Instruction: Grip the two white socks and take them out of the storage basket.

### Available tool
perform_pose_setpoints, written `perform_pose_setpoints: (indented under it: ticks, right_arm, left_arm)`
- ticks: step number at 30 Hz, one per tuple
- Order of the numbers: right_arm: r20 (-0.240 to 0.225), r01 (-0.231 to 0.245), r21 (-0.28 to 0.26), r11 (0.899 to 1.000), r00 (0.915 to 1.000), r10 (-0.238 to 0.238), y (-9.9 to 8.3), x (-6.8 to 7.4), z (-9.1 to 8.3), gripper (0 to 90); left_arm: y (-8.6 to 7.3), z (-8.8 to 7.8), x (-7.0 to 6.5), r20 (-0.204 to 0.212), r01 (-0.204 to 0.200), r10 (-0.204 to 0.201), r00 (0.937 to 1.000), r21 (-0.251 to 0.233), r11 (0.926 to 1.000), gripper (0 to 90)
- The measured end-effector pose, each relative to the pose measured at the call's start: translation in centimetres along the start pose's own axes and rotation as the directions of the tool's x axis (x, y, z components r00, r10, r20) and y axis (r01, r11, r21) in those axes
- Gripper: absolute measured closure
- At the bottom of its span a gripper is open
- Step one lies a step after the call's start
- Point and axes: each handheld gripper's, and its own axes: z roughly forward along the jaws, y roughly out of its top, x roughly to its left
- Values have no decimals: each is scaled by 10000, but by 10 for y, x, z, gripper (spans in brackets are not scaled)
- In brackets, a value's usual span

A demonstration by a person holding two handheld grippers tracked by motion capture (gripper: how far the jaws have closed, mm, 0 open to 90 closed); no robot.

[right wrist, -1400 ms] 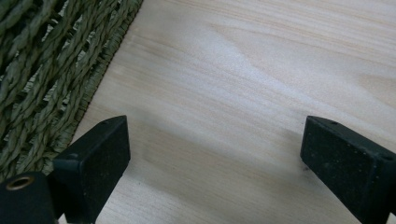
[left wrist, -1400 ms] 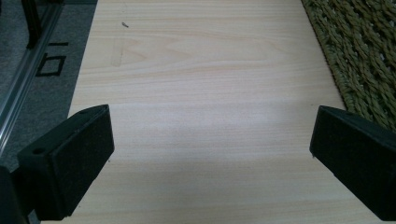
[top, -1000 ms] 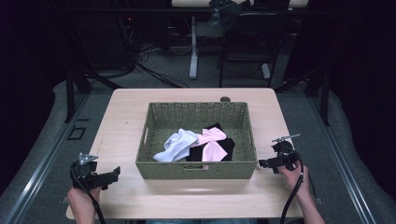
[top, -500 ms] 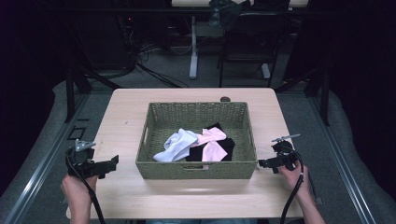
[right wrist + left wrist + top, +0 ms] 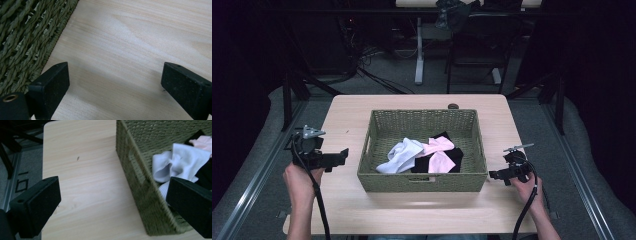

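a green woven basket (image 5: 422, 176) sits in the middle of the pale wooden surface (image 5: 412, 210). inside it lie a white cloth (image 5: 402, 154) at the left, a pink cloth (image 5: 439, 152) beside it, and a black cloth (image 5: 456, 156) beneath them, all bunched toward the near wall. the left gripper (image 5: 337, 157) hovers just left of the basket, jaws wide apart and holding nothing; in its own view the white cloth (image 5: 178, 161) shows over the rim. the right gripper (image 5: 495, 175) rests low by the basket's right near corner, jaws also apart and empty above bare wood. beyond the surface, grey floor, cables and dark chair legs fill the dim room.
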Motion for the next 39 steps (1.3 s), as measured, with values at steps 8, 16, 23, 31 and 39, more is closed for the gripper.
perform_pose_setpoints:
  ticks: [8,16,23,31,39]
  right_arm:
    - [36,-17,-37,10000,10000,17,0,-1,0,78]
    - [-41,29,-113,9999,10000,-29,0,-1,0,79]
    - [-63,-115,-142,9998,9999,114,0,0,1,78]
    - [-57,-96,-123,9999,9999,95,0,0,1,78]
    - [-96,30,16,10000,9999,-30,0,-1,1,79]
  left_arm:
    - [24,9,-14,296,-440,434,9986,172,9989,0]
    - [52,26,-35,929,-973,902,9916,750,9924,1]
    - [74,50,-58,1424,-1513,1333,9808,1240,9807,1]
    - [87,80,-84,2152,-2110,1670,9622,2010,9566,2]
    - [89,111,-110,2541,-2719,2037,9455,2717,9232,1]
